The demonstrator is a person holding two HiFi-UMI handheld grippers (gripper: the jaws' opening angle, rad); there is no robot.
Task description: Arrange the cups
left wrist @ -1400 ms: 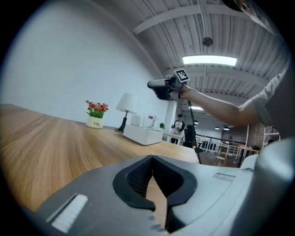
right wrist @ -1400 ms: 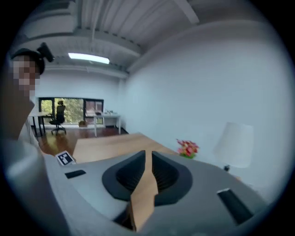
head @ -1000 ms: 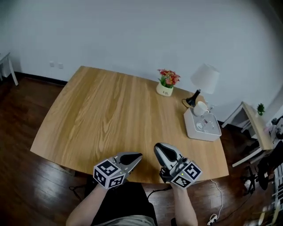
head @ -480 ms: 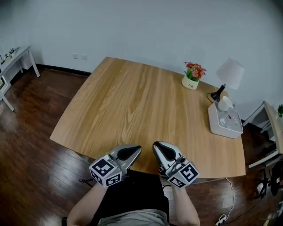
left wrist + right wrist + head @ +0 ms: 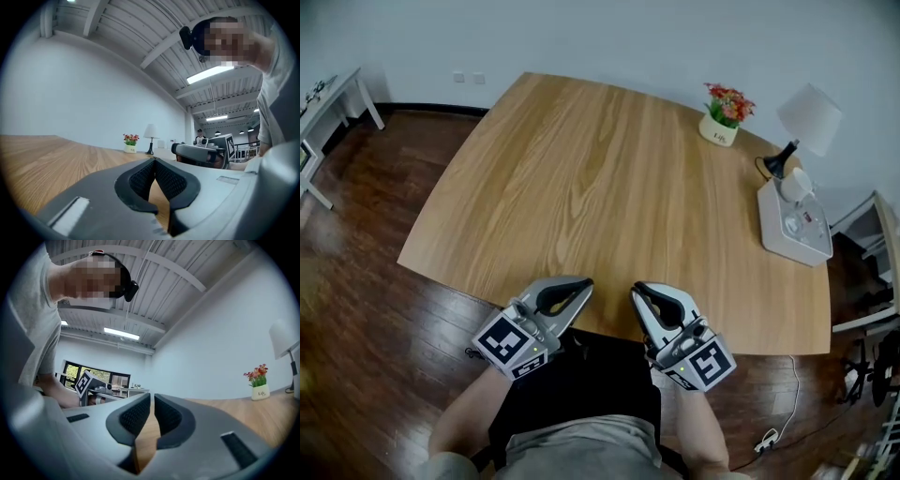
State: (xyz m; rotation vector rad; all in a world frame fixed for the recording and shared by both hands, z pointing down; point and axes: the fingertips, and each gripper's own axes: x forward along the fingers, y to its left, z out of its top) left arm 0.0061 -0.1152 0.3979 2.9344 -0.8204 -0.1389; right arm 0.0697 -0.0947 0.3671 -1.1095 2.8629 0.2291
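Note:
A white cup [image 5: 797, 185] stands on a white tray [image 5: 776, 239] at the table's far right edge, beside a black-stemmed lamp [image 5: 807, 116]. Small items lie on the tray near the cup, too small to make out. Both grippers hover side by side at the near edge of the wooden table [image 5: 609, 178], far from the cup. My left gripper [image 5: 578, 284] is shut, its tips touching with nothing between them [image 5: 153, 161]. My right gripper [image 5: 640, 292] is shut and empty too [image 5: 152, 397]. Each points roughly level across the tabletop.
A small pot of red flowers [image 5: 725, 109] stands at the table's far edge, left of the lamp; the flowers [image 5: 131, 142] [image 5: 257, 382] also show in both gripper views. White furniture [image 5: 333, 103] stands at the far left on the dark wood floor. A cable [image 5: 778, 412] trails on the floor at right.
The head view has swung, so the tray now sits further right. Both grippers have drawn back a little toward the near edge and spread slightly apart. Nothing was picked up.

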